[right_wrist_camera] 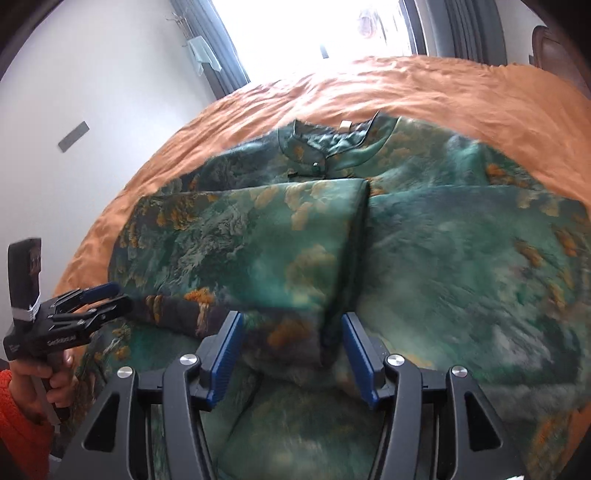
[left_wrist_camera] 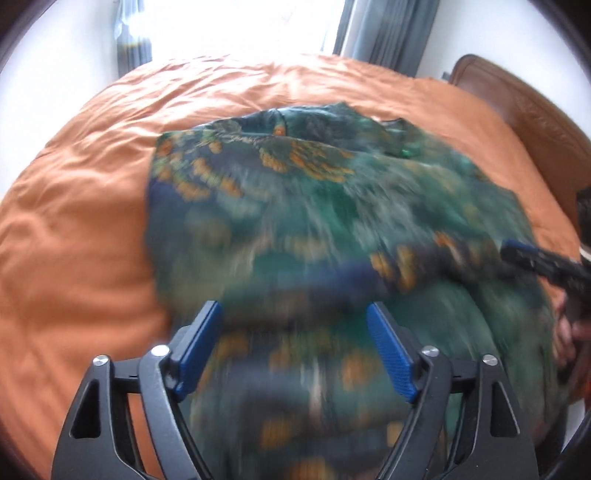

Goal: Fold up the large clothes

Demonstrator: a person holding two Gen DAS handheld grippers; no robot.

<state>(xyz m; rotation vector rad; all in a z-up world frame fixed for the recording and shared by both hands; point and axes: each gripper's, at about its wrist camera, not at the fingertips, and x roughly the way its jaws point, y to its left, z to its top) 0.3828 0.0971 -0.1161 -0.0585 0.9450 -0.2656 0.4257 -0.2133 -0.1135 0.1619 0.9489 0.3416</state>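
A large green garment [left_wrist_camera: 295, 206] with orange and blue print lies spread on the orange bedcover [left_wrist_camera: 92, 221]. In the right wrist view the garment [right_wrist_camera: 258, 240] has its collar [right_wrist_camera: 325, 147] at the far side and one panel folded over the middle. My left gripper [left_wrist_camera: 292, 308] hovers over the near part of the cloth, jaws wide apart, pads pressing nothing; the picture there is blurred. My right gripper [right_wrist_camera: 291, 319] stands open above the folded panel's dark edge, which runs between its fingers. A dark hem strip stretches from the left gripper [right_wrist_camera: 118, 293] toward the right gripper [left_wrist_camera: 511, 251].
A brown headboard [left_wrist_camera: 524, 110] borders the bed at the right. Bright window and grey curtains [left_wrist_camera: 384, 29] stand beyond the far edge. A white wall [right_wrist_camera: 92, 92] lies left of the bed. A hand [right_wrist_camera: 40, 380] with an orange sleeve holds the left gripper.
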